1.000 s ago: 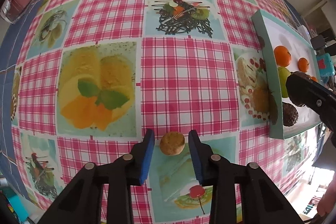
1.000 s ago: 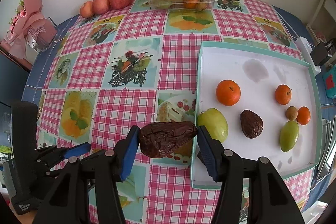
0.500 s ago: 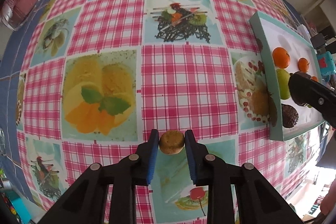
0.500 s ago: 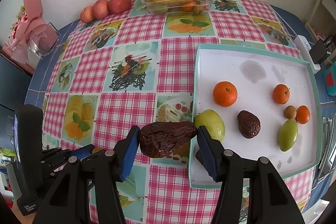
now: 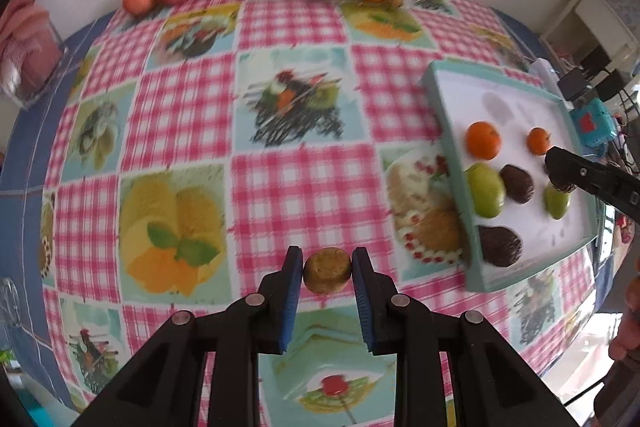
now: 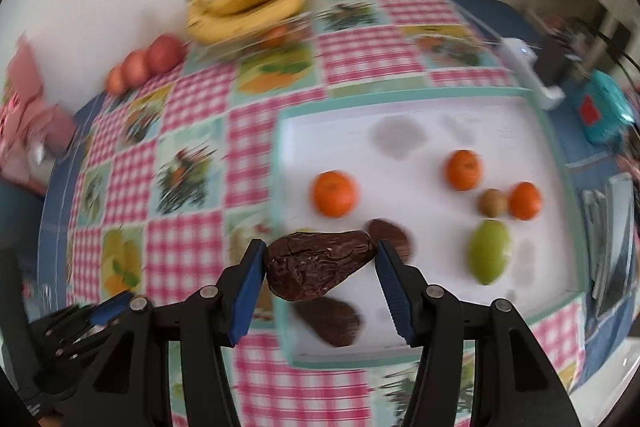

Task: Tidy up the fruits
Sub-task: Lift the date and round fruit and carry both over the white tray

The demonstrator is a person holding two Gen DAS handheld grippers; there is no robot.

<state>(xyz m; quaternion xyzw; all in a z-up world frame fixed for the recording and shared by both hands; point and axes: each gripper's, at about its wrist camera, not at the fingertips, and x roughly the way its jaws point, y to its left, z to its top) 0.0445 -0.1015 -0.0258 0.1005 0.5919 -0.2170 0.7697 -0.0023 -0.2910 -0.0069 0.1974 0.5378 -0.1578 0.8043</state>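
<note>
The left claw (image 5: pixel 327 269) is clamped on a small round brownish fruit (image 5: pixel 327 270), held above the checked counter (image 5: pixel 308 187); just right of it, the right claw (image 6: pixel 321 261) grips a wrinkled dark fruit (image 6: pixel 318 267) – over the near-left corner of the white tray (image 6: pixel 400 99); further right on the tray lie three oranges (image 6: pixel 334 193), a green fruit (image 6: pixel 489 251) – and a small brown one (image 6: pixel 493 202).

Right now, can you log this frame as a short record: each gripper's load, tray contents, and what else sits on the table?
left gripper: shut on small brown fruit
right gripper: shut on wrinkled dark fruit, above the tray's near left corner
tray: three oranges, green fruits, dark fruits, one small brown fruit
table rear: bananas on a clear box, red fruits
image quality: right view blurred
</note>
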